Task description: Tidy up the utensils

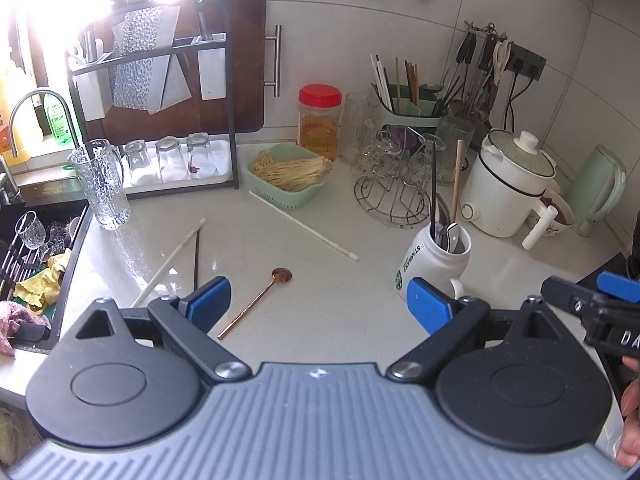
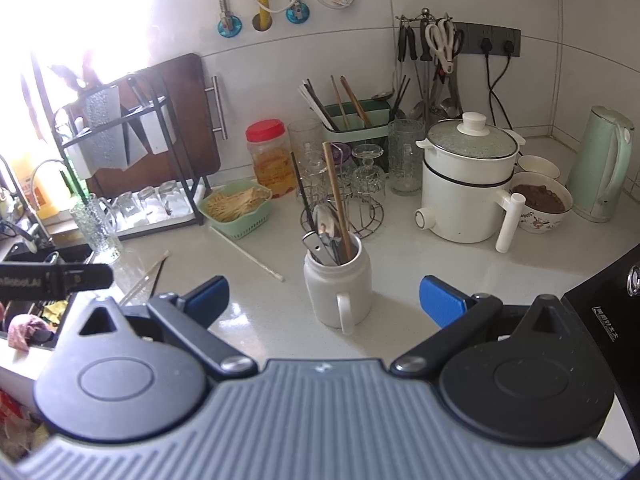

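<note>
Countertop (image 1: 340, 312) pale and speckled — copper spoon (image 1: 256, 304), white mug (image 2: 338, 284), both claws spread, empty.

Blown-out window glare, fisheye warping

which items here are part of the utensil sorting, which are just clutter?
Job:
- white mug already holding utensils
- copper spoon loose on the counter
- white chopsticks and a dark chopstick, loose
- left gripper and right gripper, both open

Lying about:
- white pot
- green kettle
- red-lidded jar
- green basket
- glass pitcher
</note>
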A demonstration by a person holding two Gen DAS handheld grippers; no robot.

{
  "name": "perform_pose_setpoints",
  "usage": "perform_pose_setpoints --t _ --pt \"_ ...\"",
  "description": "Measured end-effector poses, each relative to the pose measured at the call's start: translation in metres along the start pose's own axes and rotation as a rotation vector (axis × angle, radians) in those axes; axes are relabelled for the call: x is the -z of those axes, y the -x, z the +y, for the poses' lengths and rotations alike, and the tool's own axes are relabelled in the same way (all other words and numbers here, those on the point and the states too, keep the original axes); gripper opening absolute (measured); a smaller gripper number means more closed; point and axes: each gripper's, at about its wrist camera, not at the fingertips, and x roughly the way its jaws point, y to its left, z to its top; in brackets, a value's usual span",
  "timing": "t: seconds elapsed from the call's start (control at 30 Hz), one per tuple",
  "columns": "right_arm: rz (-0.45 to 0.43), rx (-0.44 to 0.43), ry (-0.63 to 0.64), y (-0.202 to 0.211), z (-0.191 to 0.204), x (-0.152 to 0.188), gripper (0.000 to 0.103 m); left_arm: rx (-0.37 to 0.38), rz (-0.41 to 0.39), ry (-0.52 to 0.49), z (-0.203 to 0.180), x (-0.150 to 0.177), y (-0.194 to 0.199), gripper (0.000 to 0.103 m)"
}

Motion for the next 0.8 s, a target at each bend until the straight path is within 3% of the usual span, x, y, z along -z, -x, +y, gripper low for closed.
perform_pose_setpoints --t 0.8 --pt "0.009 0.0 -0.011 -0.007 0.003 -0.003 0.103 -0.006 0.008 -0.016 0.0 -0.012 -0.005 0.097"
